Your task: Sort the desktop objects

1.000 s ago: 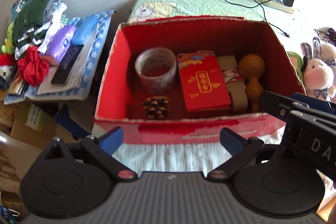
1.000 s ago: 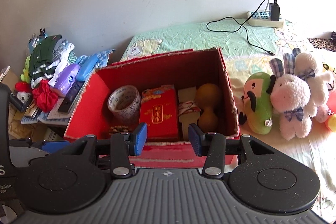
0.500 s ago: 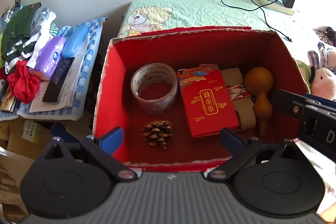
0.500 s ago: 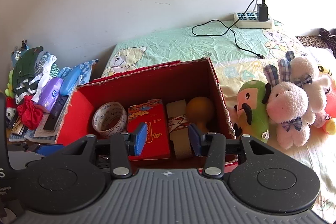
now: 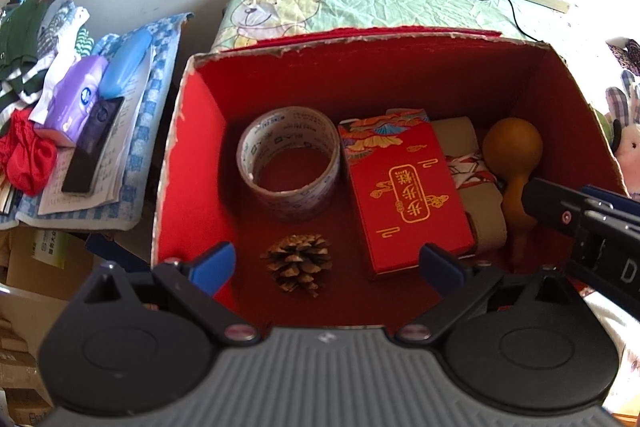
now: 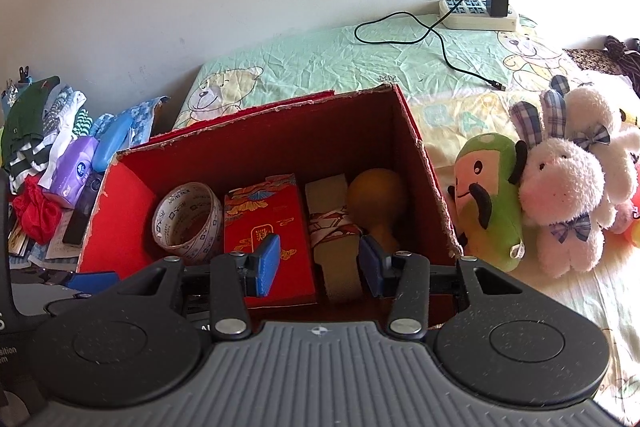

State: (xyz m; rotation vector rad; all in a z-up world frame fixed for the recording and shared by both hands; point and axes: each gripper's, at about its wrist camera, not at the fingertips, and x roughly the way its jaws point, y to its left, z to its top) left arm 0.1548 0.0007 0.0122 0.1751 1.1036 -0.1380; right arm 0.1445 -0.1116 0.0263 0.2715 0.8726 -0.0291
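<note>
An open red cardboard box (image 5: 192, 155) (image 6: 424, 163) sits on a bed. Inside lie a roll of clear tape (image 5: 289, 163) (image 6: 188, 223), a pine cone (image 5: 298, 261), a red gift packet (image 5: 404, 195) (image 6: 272, 231), a tan bundle with a patterned band (image 5: 474, 179) (image 6: 334, 227) and a brown gourd (image 5: 512, 151) (image 6: 378, 195). My left gripper (image 5: 326, 263) hangs open over the box's near edge, above the pine cone, holding nothing. Over the red packet and the tan bundle, my right gripper (image 6: 318, 259) is open and empty; its body shows at the right of the left wrist view.
Left of the box, a pile holds folded clothes (image 6: 28, 115), a purple pack (image 5: 76, 99) and a blue case (image 5: 126, 61). Plush toys (image 6: 560, 187) lie right of the box. A power strip (image 6: 478, 13) with a black cable rests on the green sheet behind.
Both grippers moved forward and over the box, so its contents look larger and nearer. Neither gripper changed its opening, and nothing in the box moved.
</note>
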